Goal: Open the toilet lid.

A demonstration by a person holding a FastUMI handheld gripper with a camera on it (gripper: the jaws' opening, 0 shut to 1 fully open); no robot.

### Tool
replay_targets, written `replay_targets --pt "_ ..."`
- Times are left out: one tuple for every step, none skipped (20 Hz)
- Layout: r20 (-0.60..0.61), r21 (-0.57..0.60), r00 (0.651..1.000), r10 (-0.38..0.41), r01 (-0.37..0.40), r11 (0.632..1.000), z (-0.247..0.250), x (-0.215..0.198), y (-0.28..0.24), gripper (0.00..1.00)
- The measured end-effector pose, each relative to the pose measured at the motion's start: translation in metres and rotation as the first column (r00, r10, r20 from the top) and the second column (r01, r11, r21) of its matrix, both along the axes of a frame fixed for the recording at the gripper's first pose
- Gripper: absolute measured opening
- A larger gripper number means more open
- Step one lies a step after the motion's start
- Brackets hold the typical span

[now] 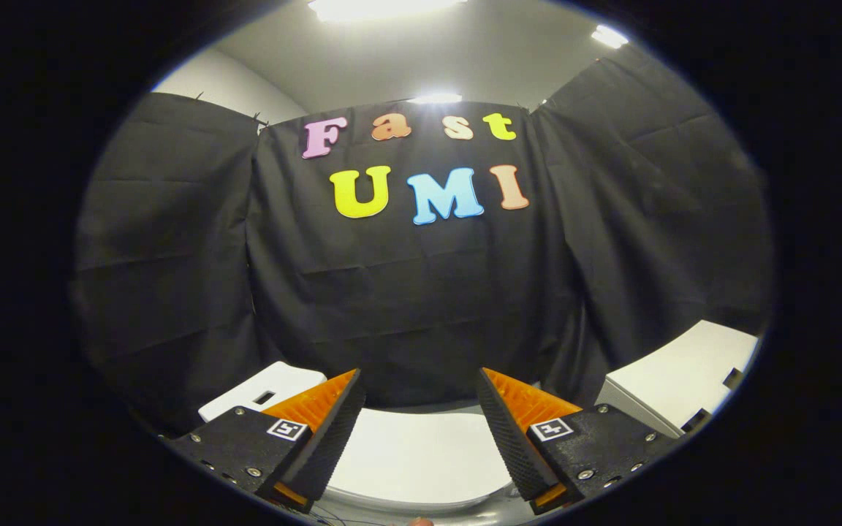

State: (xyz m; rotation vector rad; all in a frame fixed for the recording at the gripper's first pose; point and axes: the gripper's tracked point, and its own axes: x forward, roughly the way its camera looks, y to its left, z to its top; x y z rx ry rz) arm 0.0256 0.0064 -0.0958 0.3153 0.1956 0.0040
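The hand-held gripper (421, 431) hovers with its fingers spread apart and gripping nothing, likely to straddle an edge. The smooth white plastic toilet lid (417, 456) lies closed, seen between and beneath the fingers at six o'clock. A white plastic stool (264, 394) sits at seven o'clock, a white cabinet (684, 380) at four. The square coded tags on the fingers carry no readable words.

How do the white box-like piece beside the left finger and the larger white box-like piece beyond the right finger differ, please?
The left white piece shows a small part, close against the finger; the right white piece shows a far broader top and stands apart from its finger. The left one has one dark slot on top, the right one dark notches at its edge. Both are white, flat-topped, flanking the white toilet lid under the open gripper.
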Motion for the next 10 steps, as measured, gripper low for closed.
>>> replay_targets --pt "-0.010 0.038 1.000 -0.012 0.013 0.999 -0.005 0.001 -0.003 0.95" --pt "-0.019 0.081 1.000 -0.013 0.015 0.997 -0.010 0.002 -0.003 0.95" --pt "-0.024 0.122 1.000 -0.010 0.013 0.992 -0.015 0.001 -0.003 0.95" --pt "-0.033 0.157 0.999 -0.015 0.020 0.987 -0.019 0.002 -0.006 0.95" --pt "-0.045 0.184 0.999 -0.024 0.032 0.982 -0.027 0.003 -0.011 0.95" --pt "-0.064 0.208 0.997 -0.034 0.046 0.977 -0.036 0.004 -0.016 0.96" --pt "-0.078 0.234 0.996 -0.039 0.056 0.971 -0.044 0.005 -0.019 0.96" --pt "-0.085 0.261 0.995 -0.042 0.063 0.963 -0.050 0.006 -0.022 0.96" --pt "-0.095 0.287 0.995 -0.044 0.070 0.955 -0.056 0.006 -0.023 0.96" --pt "-0.115 0.314 0.992 -0.051 0.085 0.946 -0.065 0.007 -0.025 0.96"
